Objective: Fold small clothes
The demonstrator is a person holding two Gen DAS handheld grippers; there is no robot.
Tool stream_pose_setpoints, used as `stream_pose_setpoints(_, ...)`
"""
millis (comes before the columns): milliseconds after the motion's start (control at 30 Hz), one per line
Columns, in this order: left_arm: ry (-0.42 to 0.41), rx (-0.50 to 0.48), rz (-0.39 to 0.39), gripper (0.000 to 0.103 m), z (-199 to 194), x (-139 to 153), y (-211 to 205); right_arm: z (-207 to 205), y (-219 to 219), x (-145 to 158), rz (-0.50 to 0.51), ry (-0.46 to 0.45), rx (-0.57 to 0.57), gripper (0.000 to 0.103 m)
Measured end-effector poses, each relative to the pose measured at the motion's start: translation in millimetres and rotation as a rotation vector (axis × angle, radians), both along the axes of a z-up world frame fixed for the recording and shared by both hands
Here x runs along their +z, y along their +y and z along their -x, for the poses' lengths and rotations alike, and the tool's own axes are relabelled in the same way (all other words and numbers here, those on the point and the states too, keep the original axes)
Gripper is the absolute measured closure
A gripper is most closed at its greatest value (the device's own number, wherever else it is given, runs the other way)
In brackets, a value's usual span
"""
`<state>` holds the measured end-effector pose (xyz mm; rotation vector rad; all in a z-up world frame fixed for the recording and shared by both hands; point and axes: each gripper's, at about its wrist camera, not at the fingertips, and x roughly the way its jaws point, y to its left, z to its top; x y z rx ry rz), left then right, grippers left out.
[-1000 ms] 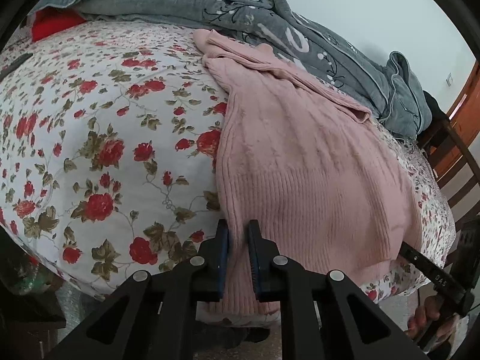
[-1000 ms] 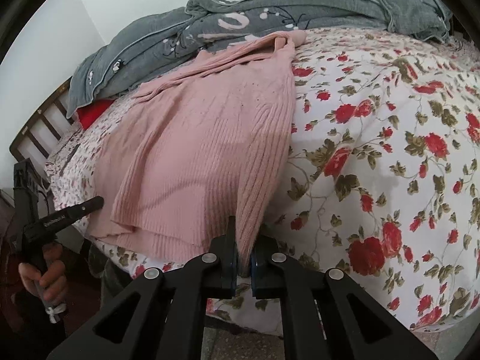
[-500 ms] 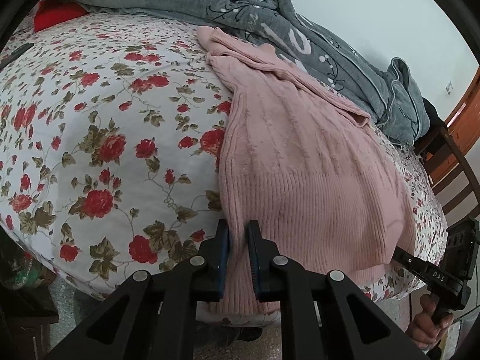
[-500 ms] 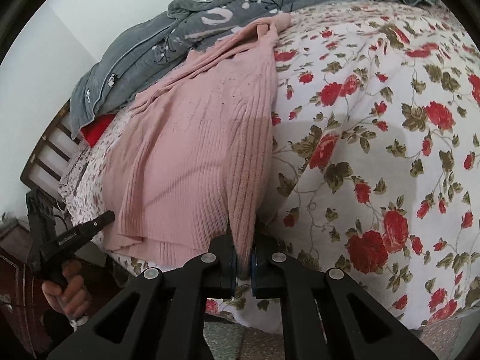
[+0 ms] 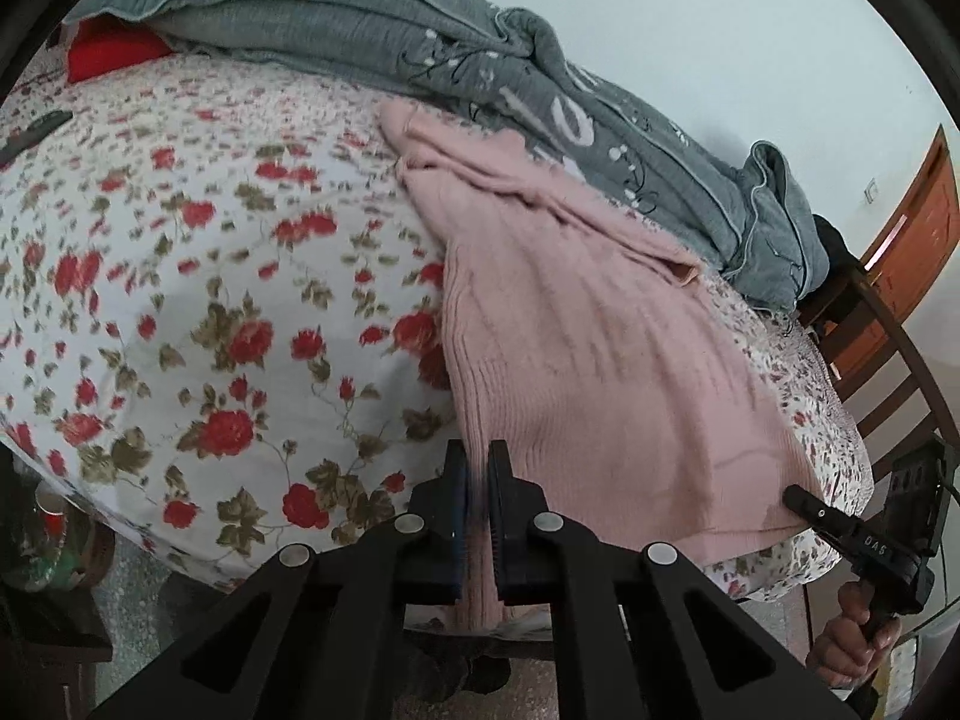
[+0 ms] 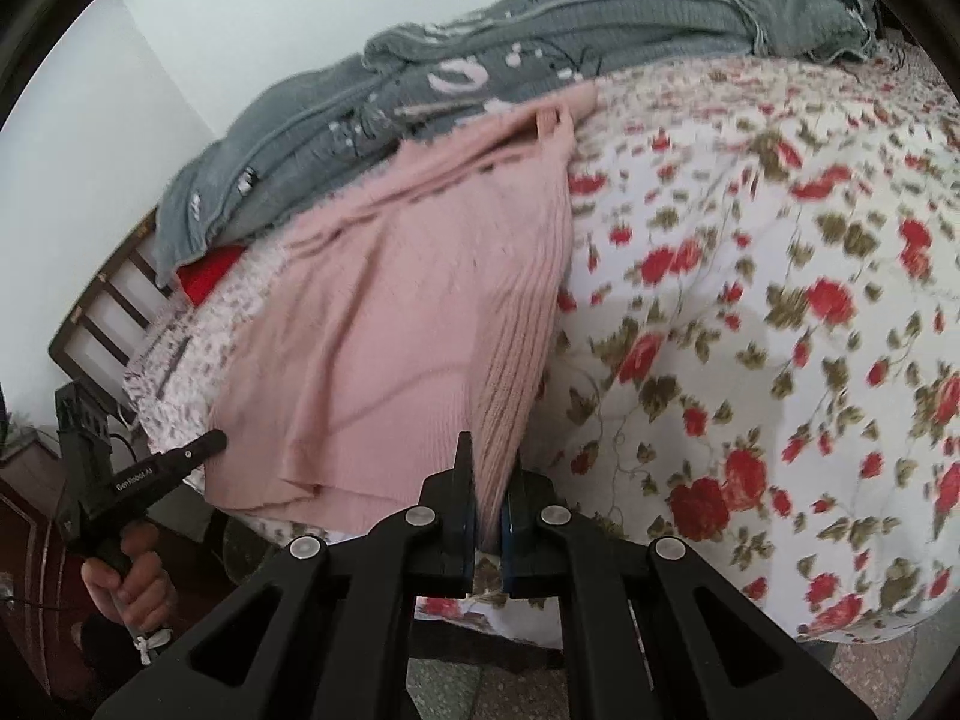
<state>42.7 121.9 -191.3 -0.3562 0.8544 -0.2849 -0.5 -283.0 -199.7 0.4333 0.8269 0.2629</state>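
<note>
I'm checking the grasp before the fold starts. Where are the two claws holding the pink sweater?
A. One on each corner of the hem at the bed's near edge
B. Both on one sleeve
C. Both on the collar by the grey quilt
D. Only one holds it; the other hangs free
A: the left claw and right claw each pinch an opposite hem corner of the pink sweater at the near edge of the bed.

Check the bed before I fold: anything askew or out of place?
The pink sweater lies slanted, its hem hanging over the bed edge and its far end bunched against the gray quilt. Both grippers, left and right, pinch hem corners. No damage shows.
</note>
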Motion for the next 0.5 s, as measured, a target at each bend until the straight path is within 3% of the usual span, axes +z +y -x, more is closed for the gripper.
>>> stream_pose_setpoints(200,0.024,0.0,-0.041,0.095,-1,-7,-9,-2,-12,6,-0.046,-0.004,-0.013,0.097)
stream_pose_setpoints(500,0.088,0.017,0.008,0.093,5,-27,-4,-2,-13,-21,-0.051,0.064,-0.028,0.093)
